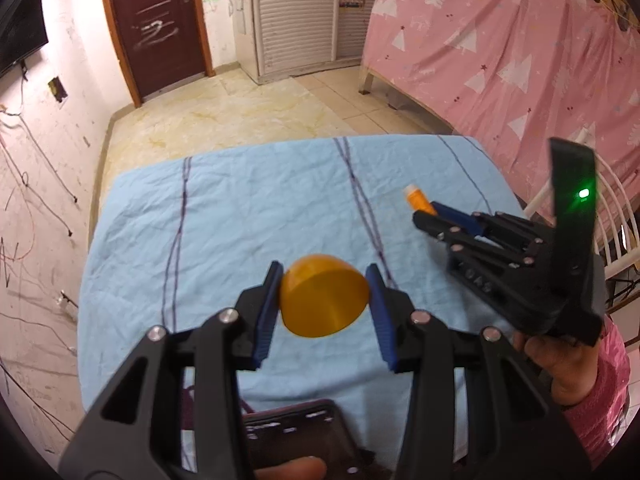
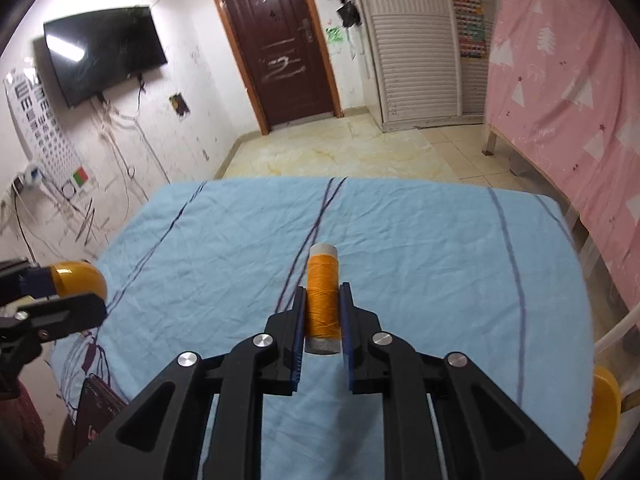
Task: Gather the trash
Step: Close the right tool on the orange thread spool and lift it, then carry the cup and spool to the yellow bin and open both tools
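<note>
In the left wrist view, the left gripper (image 1: pixel 325 300) fills the lower centre of the frame, its blue-padded fingers (image 1: pixel 267 312) closed on the two sides of an orange cap (image 1: pixel 324 300), a short round piece held up above the light blue cloth (image 1: pixel 224 216) that covers the counter. At the right of that same frame the right gripper (image 1: pixel 426 214) reaches in from the lower right, carried by a hand (image 1: pixel 552 364) in a pink sleeve (image 1: pixel 604 400), and an orange spool of thread (image 1: pixel 418 200) sticks out past its tips. The right wrist view shows this grip from behind: the right gripper (image 2: pixel 323 308) sits in the lower centre with its fingers (image 2: pixel 347 320) pressed against either side of the orange spool of thread (image 2: pixel 322 292), which lies lengthwise between them with its grey ends showing above and below the pads. At the left edge of that frame the left gripper (image 2: pixel 40 284) appears with the orange cap (image 2: pixel 78 280) in it. A dark flat object (image 2: pixel 96 412) lies on the cloth at the lower left.
</note>
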Tool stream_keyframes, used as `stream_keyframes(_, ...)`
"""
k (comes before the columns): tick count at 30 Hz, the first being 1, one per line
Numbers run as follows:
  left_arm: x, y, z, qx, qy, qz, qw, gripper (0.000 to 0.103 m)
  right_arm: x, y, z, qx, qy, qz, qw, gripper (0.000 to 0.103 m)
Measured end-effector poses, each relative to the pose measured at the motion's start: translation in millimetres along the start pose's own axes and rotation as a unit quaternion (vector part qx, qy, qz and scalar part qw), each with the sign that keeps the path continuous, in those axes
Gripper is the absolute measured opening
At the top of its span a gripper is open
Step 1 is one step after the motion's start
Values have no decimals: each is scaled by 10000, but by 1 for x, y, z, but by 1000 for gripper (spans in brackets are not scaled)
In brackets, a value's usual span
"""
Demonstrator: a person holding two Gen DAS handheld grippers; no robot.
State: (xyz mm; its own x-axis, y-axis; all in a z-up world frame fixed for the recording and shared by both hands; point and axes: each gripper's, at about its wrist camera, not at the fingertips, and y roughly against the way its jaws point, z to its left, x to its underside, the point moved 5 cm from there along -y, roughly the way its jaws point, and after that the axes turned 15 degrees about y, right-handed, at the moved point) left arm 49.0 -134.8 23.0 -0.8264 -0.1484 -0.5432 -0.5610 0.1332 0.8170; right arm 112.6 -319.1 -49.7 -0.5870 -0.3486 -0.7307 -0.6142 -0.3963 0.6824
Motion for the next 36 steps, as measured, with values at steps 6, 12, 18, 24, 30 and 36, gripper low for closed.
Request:
stream_keyframes(6,4,-1,-34,98,-249,5,9996,40,14,53,-45,298,-390,-453,9978,9)
stream_keyframes(12,8,-2,-74,235,-525,24,9983,40,45,105,-99,755,-833,-768,9907,9)
stream_keyframes(18,18,-5,-129,508,-855,109,9950,40,81,154,-138,1213,-1109,-974,9816,9)
stream_keyframes(24,32,-12,-186,771,-1186,301,9895,40,122,186,-173,1548,-1375,-991,9733,9)
stream_keyframes(30,47,-22,-233,979,-1379,512,9843,40,158,204,-198,1639,-1619,-1003,9679,9)
stream_keyframes(36,57,-31,-279,1345,-1435,591,9787,40,192,205,-212,1524,-1905,-1042,9642,9)
